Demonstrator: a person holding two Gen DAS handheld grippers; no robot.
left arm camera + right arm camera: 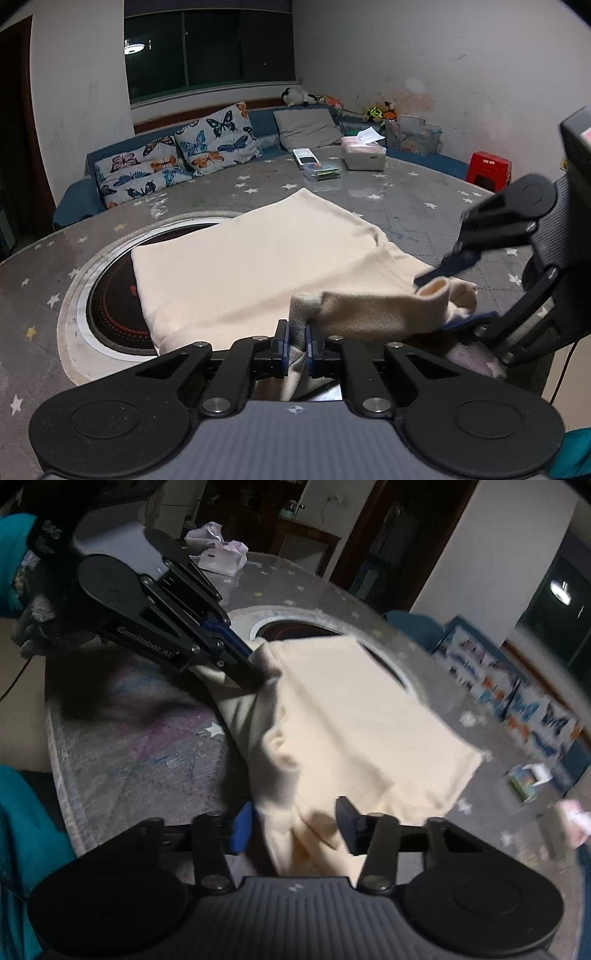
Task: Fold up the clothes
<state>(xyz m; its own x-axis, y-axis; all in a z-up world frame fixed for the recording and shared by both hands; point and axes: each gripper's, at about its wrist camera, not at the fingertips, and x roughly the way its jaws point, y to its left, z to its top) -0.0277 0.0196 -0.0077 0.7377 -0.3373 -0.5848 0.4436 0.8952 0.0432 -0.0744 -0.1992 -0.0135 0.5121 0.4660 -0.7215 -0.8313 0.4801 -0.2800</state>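
A round table (pixel 406 206) with a grey star-print cover fills both views. A circular cooktop (pixel 110 295) is set into it, ringed in white. A cream garment (pixel 258 258), folded to a rough rectangle, lies flat across the table and covers the right part of the cooktop; its near edge is bunched and lifted.

The left gripper (pixel 297 345) has its jaws pinched tight on a raised fold of the garment's near edge, cloth squeezed between the blue pads (pixel 282 343) and hanging down behind them. In the right wrist view the same gripper (pixel 255 675) comes in from the upper left, its tips buried in the bunched corner of the garment (pixel 369 723).

The right gripper (pixel 295 821) has its jaws wide apart, with a loose corner of the garment lying between them; the cloth sits close to the right finger (pixel 347 814) and clear of the blue left one, and nothing is clamped. In the left wrist view the right gripper (pixel 454 295) straddles the rolled hem, one finger above and one below.

At the table's far side sit a tissue box (pixel 364 155) and a remote (pixel 306 156). Butterfly cushions (pixel 177 158) line a blue sofa beyond.
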